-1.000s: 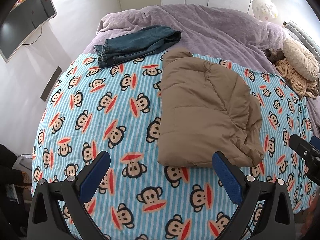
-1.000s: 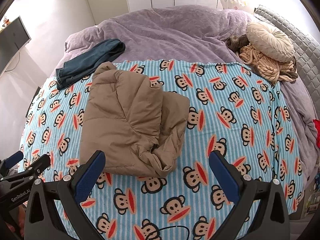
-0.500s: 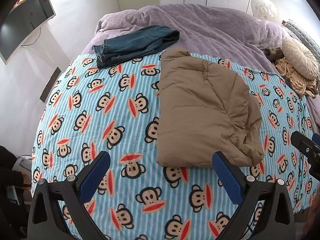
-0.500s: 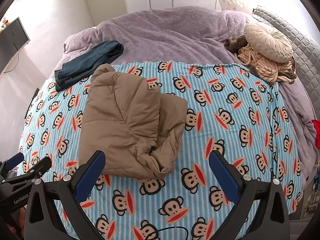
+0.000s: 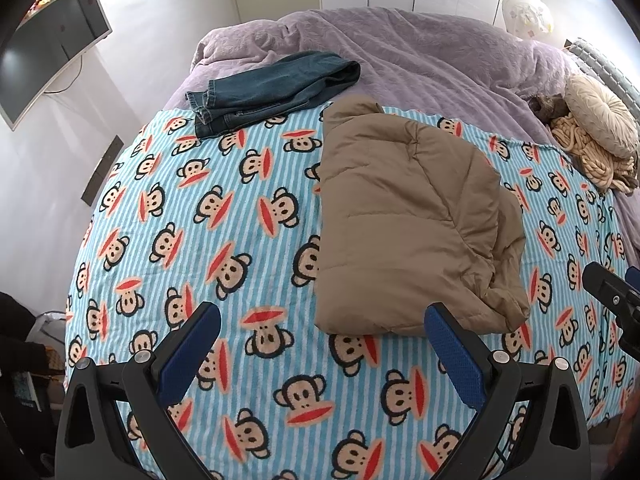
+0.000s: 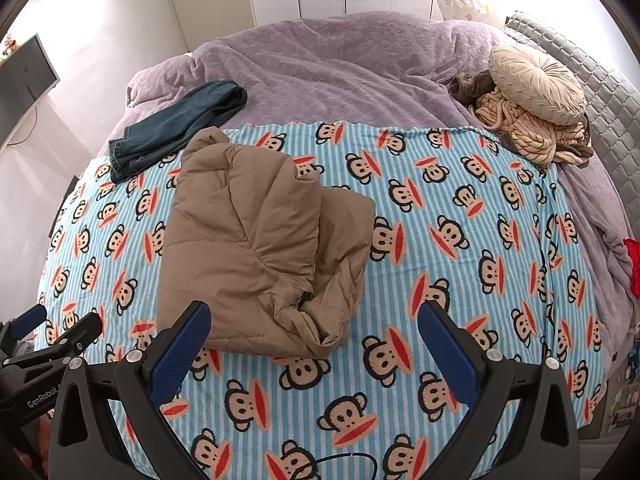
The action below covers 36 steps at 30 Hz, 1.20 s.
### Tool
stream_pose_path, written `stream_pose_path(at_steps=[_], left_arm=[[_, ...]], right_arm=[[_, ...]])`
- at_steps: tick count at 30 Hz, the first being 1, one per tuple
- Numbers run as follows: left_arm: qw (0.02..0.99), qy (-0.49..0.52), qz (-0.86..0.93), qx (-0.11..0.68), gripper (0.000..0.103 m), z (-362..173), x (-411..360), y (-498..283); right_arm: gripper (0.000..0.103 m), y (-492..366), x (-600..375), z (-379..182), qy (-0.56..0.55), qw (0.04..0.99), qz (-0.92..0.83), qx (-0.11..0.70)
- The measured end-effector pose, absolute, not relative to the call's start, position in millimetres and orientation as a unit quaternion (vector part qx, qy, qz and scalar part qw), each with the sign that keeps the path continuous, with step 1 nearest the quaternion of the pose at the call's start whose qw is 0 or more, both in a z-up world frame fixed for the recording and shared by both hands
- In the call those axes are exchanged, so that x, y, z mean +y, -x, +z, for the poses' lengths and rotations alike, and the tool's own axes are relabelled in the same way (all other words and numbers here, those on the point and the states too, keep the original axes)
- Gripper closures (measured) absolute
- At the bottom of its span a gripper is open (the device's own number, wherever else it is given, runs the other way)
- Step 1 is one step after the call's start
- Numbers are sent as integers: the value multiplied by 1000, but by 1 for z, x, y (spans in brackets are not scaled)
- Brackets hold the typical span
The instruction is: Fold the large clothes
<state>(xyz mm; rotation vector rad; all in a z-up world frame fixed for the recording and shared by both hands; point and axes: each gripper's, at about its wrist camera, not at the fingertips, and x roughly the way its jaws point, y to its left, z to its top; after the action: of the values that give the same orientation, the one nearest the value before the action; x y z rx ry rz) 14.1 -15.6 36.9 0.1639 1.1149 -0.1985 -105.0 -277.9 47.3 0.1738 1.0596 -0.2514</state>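
Observation:
A tan puffer jacket [image 5: 408, 224] [image 6: 256, 248] lies folded into a thick bundle on the monkey-print blanket [image 5: 224, 216] [image 6: 460, 240]. Its bunched end points toward the near edge of the bed. My left gripper [image 5: 322, 348] hovers open above the blanket just short of the jacket's near edge, nothing between its blue pads. My right gripper [image 6: 314, 344] is open too, above the jacket's near right corner. Each gripper shows at the side of the other's view.
Folded blue jeans [image 5: 276, 88] [image 6: 180, 124] lie beyond the jacket on the purple duvet [image 5: 420, 48]. A round cushion [image 6: 536, 84] and knitted throw [image 6: 528, 136] sit at the far right. A monitor [image 5: 44, 68] hangs on the left wall. Something red [image 6: 632, 264] lies at the bed's right edge.
Both views have drifted slightly back and up from the bed. The jacket has not moved and both grippers stay open.

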Motion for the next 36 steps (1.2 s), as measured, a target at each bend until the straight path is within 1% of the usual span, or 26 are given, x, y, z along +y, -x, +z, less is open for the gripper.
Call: stream_pose_path(at_steps=[36], left_arm=[[846, -94, -99, 516, 1, 37, -16, -18]], right_arm=[[0, 105, -279, 44, -82, 852, -117, 505]])
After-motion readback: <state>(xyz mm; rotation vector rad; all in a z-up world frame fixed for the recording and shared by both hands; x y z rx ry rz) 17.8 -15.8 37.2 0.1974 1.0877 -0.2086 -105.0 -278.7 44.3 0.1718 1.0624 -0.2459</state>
